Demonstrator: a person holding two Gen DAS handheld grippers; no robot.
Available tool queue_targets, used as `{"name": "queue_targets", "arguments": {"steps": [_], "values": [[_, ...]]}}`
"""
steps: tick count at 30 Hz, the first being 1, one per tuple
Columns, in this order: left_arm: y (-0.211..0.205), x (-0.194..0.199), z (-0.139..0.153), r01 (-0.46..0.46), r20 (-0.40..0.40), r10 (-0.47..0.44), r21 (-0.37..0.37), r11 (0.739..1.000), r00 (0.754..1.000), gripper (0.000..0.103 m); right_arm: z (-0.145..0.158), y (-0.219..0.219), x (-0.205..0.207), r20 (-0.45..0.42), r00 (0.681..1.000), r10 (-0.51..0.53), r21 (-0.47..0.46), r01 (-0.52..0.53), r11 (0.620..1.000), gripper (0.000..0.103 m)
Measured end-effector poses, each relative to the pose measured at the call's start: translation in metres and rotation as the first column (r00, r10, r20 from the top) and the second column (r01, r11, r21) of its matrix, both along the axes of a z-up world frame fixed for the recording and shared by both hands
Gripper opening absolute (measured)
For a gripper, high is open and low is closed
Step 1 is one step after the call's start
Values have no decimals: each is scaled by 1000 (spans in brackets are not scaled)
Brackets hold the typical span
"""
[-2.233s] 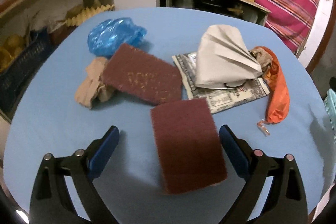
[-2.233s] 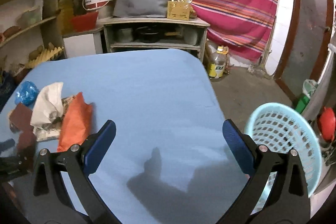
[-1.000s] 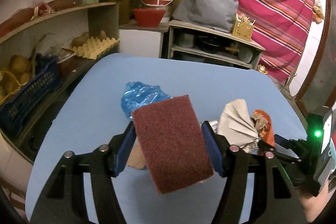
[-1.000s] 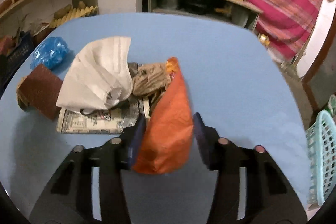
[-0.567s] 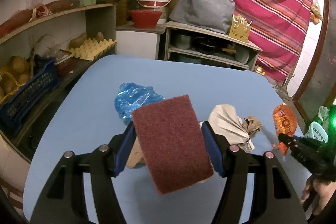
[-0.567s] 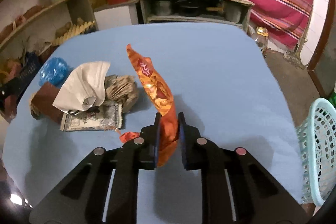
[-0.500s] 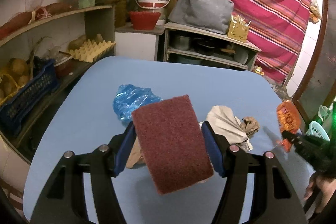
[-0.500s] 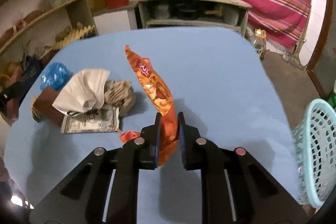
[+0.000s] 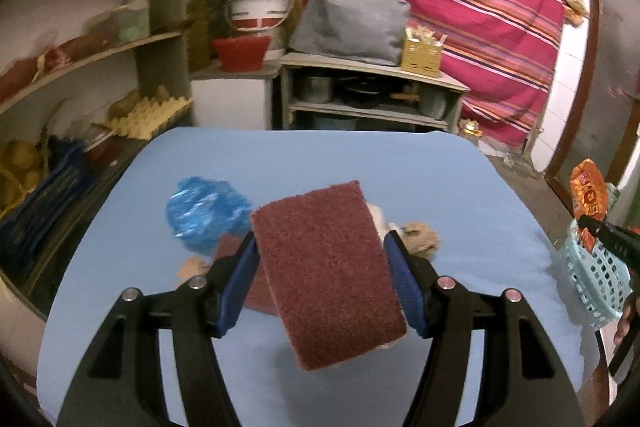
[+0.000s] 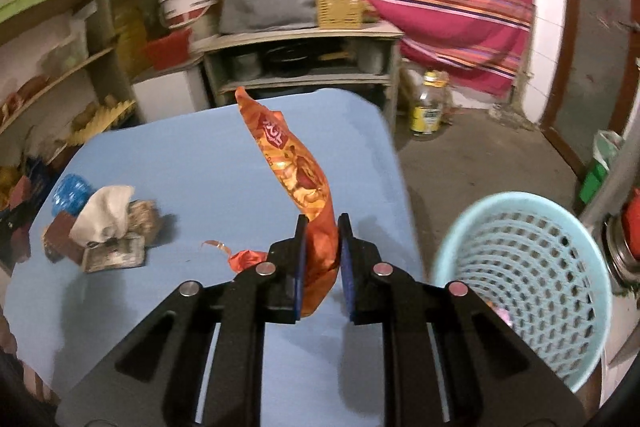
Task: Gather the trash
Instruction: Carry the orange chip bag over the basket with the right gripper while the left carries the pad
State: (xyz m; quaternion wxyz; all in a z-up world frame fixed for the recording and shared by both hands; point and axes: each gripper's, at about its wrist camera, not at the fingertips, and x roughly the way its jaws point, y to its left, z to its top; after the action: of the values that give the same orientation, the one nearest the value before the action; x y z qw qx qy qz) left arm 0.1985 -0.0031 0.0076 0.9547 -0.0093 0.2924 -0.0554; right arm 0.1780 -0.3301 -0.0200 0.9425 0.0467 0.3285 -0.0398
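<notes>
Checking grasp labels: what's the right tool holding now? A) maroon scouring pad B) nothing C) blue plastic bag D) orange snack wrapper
D: the right tool is clamped on the orange snack wrapper, lifted above the blue table beside the light-blue basket.

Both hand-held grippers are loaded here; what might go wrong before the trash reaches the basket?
The right hand-held gripper pinches only the lower part of the wrapper; its long top may catch the basket rim. The pad sits tilted in the left hand-held gripper and might slip out.
</notes>
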Motion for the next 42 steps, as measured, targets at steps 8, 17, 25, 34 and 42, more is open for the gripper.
{"name": "queue_targets", "arguments": {"steps": [8, 17, 25, 34, 42], "values": [[-72, -2, -1, 91, -6, -90, 16, 996, 996, 63, 6, -77, -30, 23, 992, -121, 38, 120, 992, 16], [-152, -2, 1, 189, -13, -189, 9, 982, 982, 63, 8, -136, -67, 41, 977, -210, 42, 208, 977, 16], [-211, -6, 1, 266, -16, -266, 5, 964, 964, 63, 1, -174, -91, 33, 966, -257, 53, 255, 965, 16], [-262, -12, -3, 328, -19, -328, 27, 944, 944, 63, 0, -189, -101, 29, 960, -278, 57, 276, 959, 16], [-304, -15, -3, 395, -22, -394, 21, 919, 919, 63, 0, -194, -106, 31, 959, -282, 68, 280, 958, 16]]}}
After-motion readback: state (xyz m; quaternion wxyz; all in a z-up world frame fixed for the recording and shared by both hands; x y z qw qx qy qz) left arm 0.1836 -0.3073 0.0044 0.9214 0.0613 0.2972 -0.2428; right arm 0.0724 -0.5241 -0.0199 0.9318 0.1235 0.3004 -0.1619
